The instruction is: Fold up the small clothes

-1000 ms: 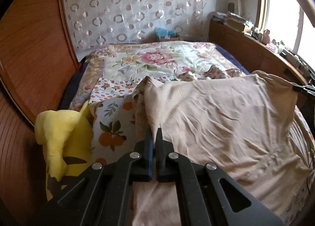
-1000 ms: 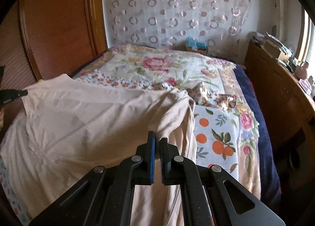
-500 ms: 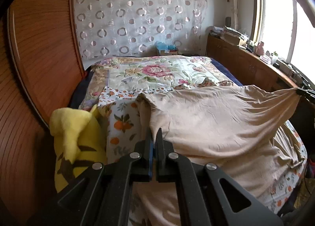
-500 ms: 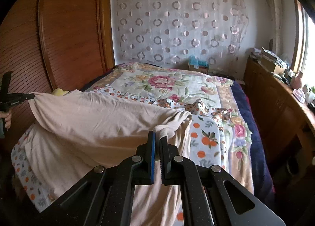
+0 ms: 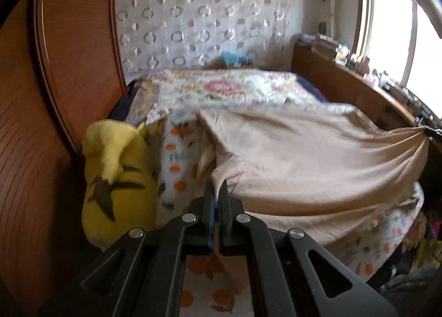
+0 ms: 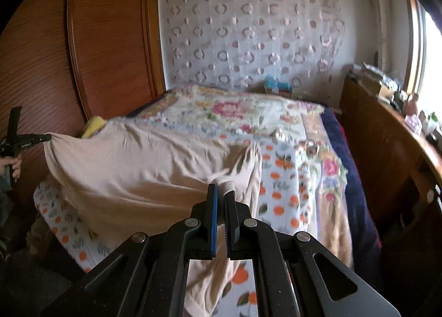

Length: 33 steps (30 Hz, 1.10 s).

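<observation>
I have both sets of jaws clamped on the beige garment (image 5: 317, 156): my left gripper (image 5: 217, 188) pinches one corner, my right gripper (image 6: 221, 192) the other, and the cloth stretches between them above the near end of the bed (image 6: 301, 151). Its far edge drapes onto the floral quilt (image 5: 226, 90), which has orange-fruit patches nearer me. A yellow plush toy (image 5: 116, 176) sits at the bed's left edge against the brown louvred wardrobe (image 6: 105, 49). Behind the bed hangs a sheer curtain with ring patterns (image 6: 248, 35). A wooden cabinet (image 6: 386, 145) cluttered with small items runs along the right under a bright window (image 5: 392, 29). Both views are slightly blurred.
</observation>
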Available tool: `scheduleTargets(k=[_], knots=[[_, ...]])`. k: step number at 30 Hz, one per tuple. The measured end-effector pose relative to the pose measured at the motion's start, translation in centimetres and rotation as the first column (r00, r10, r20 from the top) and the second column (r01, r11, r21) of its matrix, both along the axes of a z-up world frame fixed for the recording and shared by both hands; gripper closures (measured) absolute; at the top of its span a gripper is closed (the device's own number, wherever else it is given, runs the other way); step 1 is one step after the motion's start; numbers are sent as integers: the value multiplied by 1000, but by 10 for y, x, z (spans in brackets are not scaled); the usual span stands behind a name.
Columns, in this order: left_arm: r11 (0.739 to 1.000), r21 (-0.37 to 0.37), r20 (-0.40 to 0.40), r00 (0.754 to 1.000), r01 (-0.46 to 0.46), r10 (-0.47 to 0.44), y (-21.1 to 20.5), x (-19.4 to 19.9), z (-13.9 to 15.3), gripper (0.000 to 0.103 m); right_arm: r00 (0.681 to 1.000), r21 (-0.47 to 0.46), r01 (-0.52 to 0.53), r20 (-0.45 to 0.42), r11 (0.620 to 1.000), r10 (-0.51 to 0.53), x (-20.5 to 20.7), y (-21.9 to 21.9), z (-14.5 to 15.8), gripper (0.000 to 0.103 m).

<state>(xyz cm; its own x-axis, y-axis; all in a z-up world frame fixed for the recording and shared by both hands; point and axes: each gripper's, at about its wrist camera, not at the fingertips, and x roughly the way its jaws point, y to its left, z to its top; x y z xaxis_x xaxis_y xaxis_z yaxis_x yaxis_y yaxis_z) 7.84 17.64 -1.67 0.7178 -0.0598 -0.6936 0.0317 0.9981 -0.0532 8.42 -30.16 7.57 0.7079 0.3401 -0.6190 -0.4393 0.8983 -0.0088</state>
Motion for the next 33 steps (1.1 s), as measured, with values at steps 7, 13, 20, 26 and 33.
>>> scheduleTargets(k=[7, 13, 20, 26, 33], knots=[[1000, -1, -78, 997, -29, 28, -1, -1, -41, 101, 993, -34, 27, -112, 999, -31, 21, 3, -58, 99], [1000, -4, -71, 997, -10, 9, -11, -6, -44, 101, 993, -48, 67, -95, 997, -72, 36, 10, -64, 99], [1000, 3, -38, 999, -28, 28, -15, -10, -42, 59, 995, -55, 79, -48, 995, -82, 19, 10, -58, 87], [999, 7, -57, 998, -38, 38, -23, -8, -50, 49, 997, -37, 70, -41, 997, -71, 10, 14, -64, 46], [997, 32, -84, 993, -76, 79, -26, -4, -62, 48, 996, -38, 28, -80, 999, -31, 15, 36, -91, 46]])
